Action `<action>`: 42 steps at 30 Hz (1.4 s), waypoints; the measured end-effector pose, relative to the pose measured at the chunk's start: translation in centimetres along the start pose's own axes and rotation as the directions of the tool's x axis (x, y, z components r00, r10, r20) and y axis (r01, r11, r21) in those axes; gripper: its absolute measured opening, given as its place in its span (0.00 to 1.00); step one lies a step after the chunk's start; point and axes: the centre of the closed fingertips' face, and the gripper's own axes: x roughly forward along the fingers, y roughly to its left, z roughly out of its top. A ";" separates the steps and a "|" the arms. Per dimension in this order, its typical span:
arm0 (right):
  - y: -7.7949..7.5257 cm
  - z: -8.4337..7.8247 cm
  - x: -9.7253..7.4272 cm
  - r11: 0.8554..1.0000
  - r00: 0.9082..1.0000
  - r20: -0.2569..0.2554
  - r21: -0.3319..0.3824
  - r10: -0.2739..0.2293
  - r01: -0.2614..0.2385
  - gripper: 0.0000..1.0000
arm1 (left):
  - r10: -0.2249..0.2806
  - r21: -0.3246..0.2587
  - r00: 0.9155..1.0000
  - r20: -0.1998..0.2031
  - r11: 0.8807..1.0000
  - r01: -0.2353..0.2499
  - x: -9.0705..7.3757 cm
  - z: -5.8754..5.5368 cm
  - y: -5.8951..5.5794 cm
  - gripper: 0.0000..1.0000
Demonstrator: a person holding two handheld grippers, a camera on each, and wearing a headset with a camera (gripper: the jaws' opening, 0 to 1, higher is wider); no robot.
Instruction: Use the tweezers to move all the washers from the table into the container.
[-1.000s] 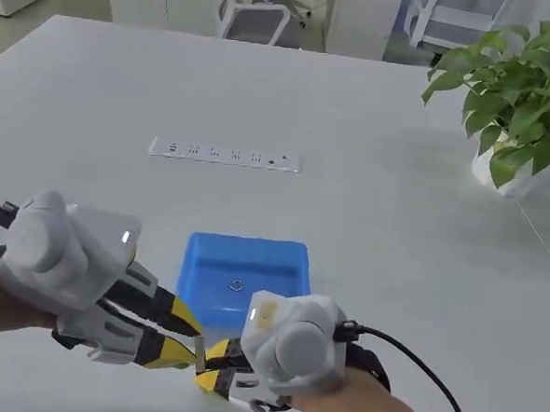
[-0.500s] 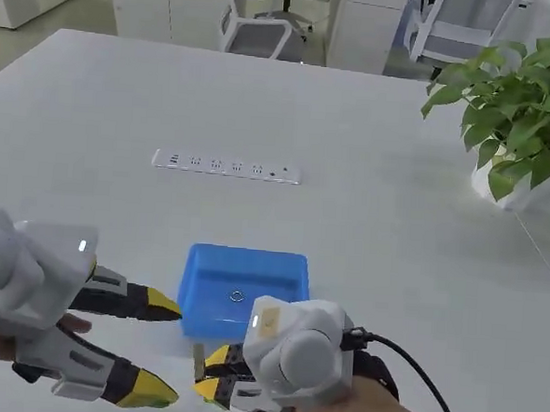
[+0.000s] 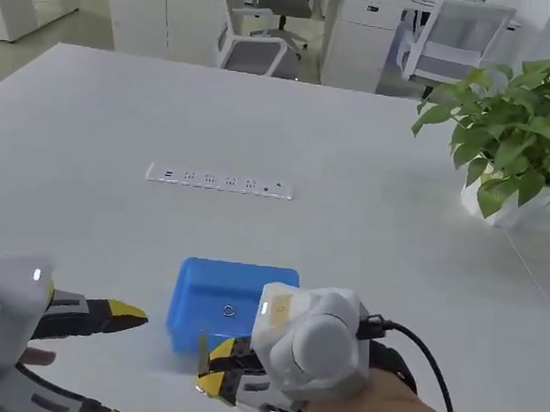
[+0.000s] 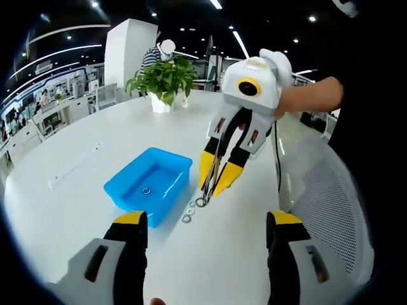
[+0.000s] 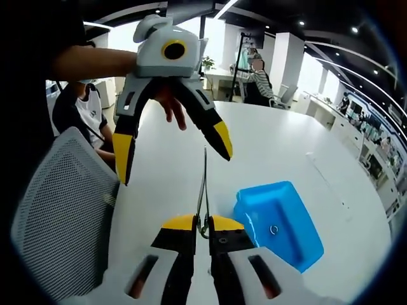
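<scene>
The blue container [image 3: 195,290] sits on the white table just ahead of both grippers, with one washer [image 3: 228,311] inside it. My right gripper [image 3: 212,367] is shut on thin metal tweezers [image 5: 203,184]. In the left gripper view the tweezers [image 4: 212,171] point down at the table by the container's near corner. Their tips are at a washer [image 4: 201,202], with two more washers [image 4: 187,218] lying beside it. My left gripper [image 3: 116,360] is open wide and holds nothing, off to the left of the container [image 4: 149,184].
A white power strip [image 3: 220,181] lies farther back on the table. A potted green plant [image 3: 508,136] stands at the right edge. A grey mesh chair [image 5: 63,210] is at the table's near side. Office chairs [image 3: 258,28] stand beyond the far edge.
My left gripper has opened and drawn away to the left, off the right gripper and tweezers. The right gripper has stayed by the container's near corner.
</scene>
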 end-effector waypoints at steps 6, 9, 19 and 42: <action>-1.2 1.2 -1.5 1.000 1.000 0.016 -0.008 -0.014 0.014 0.07 | 0.040 -0.018 0.999 0.017 0.999 -0.039 -0.2 0.3 0.2 0.90; -1.7 1.6 -1.9 1.000 1.000 0.018 -0.013 -0.016 0.016 0.07 | 0.043 -0.025 0.999 0.018 0.999 -0.042 -0.1 0.3 0.2 0.91; -3.4 2.7 -3.0 0.999 0.999 0.049 -0.031 -0.017 0.019 0.07 | 0.071 -0.024 0.997 0.010 0.997 -0.071 -0.3 0.4 0.4 0.99; -8.2 3.0 -2.2 0.997 0.997 0.072 -0.074 -0.024 0.030 0.08 | 0.085 -0.029 0.996 -0.011 0.996 -0.086 -0.4 0.1 0.5 0.99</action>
